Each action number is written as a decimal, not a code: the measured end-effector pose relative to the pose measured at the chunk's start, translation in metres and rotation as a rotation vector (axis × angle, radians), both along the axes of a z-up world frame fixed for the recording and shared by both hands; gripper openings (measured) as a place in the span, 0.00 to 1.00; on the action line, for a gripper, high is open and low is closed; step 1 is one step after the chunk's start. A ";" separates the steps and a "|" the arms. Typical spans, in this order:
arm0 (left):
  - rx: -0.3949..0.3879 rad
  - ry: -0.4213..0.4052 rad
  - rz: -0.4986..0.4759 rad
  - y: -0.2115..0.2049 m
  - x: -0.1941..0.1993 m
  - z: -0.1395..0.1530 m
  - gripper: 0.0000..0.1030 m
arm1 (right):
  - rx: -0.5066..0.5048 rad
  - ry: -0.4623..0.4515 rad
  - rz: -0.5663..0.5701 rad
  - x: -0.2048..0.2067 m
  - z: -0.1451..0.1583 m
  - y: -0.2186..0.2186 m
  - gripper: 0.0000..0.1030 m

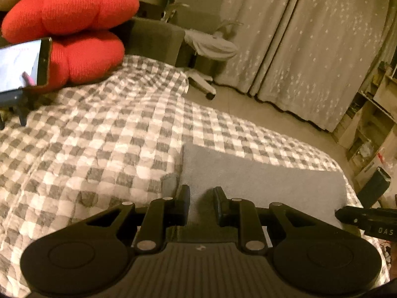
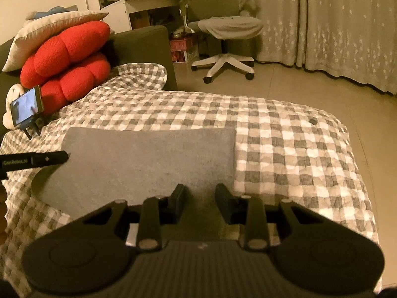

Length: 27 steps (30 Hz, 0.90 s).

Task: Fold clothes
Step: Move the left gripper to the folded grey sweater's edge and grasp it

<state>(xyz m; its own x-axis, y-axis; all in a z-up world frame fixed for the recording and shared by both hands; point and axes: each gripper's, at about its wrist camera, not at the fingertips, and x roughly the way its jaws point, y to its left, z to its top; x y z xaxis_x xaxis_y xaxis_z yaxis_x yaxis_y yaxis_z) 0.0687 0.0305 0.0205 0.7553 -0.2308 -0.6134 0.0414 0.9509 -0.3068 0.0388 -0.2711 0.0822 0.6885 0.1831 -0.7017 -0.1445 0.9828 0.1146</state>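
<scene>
Grey and soft-looking, the folded cloth (image 1: 260, 181) lies flat on the checked bedspread (image 1: 99, 136) in the left wrist view, a neat rectangle running from the centre out toward 3 o'clock. The left gripper (image 1: 201, 198) sits at 6 o'clock over the cloth's near left corner, its jaws partly apart with only bare cloth showing in the gap, so it has hold of nothing. The tip of the right gripper (image 1: 364, 219) pokes in at 4 o'clock, beside the cloth's right end. A red cushion (image 1: 69, 29) is stacked at 10 o'clock, with a lit phone (image 1: 22, 64) propped in front of it. In the right wrist view the same cloth (image 2: 148, 164) fills the middle and stretches toward 9 o'clock, its edges straight and its surface smooth. The right gripper (image 2: 199, 200) hovers at 6 o'clock over the near edge, jaws partly open and empty, while the left gripper (image 2: 37, 160) comes in at 9 o'clock by the far left corner. An office chair (image 2: 228, 37) stands at 12 o'clock. Judging by the tidy shape, this piece looks folded or close to it; perhaps one more fold or setting it aside remains. No other garment waiting to be folded is in view.
</scene>
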 end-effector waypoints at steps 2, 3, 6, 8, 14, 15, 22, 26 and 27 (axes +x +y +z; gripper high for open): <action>0.001 -0.001 0.007 0.000 -0.002 0.002 0.21 | 0.005 -0.017 -0.002 -0.003 0.003 0.000 0.29; -0.001 -0.004 0.010 0.001 -0.003 0.003 0.21 | 0.009 -0.032 0.001 -0.005 0.005 0.000 0.29; 0.004 -0.033 0.013 0.001 -0.011 0.009 0.21 | 0.016 -0.043 0.014 -0.009 0.009 0.000 0.29; 0.010 -0.025 0.017 0.001 -0.011 0.007 0.21 | 0.007 -0.036 0.019 -0.008 0.008 0.001 0.29; -0.050 0.046 0.043 0.014 -0.003 -0.005 0.28 | 0.019 0.008 -0.018 -0.005 0.002 -0.007 0.29; -0.073 0.053 0.051 0.018 -0.004 -0.004 0.28 | 0.021 0.006 -0.027 -0.006 0.003 -0.010 0.30; -0.109 0.062 0.076 0.030 -0.008 -0.002 0.28 | 0.084 0.051 -0.100 -0.007 -0.002 -0.037 0.33; -0.129 0.058 0.084 0.036 -0.007 -0.001 0.27 | 0.091 0.079 -0.109 -0.005 -0.007 -0.041 0.36; -0.123 0.050 0.080 0.035 -0.008 0.000 0.27 | 0.091 0.084 -0.116 -0.005 -0.008 -0.042 0.39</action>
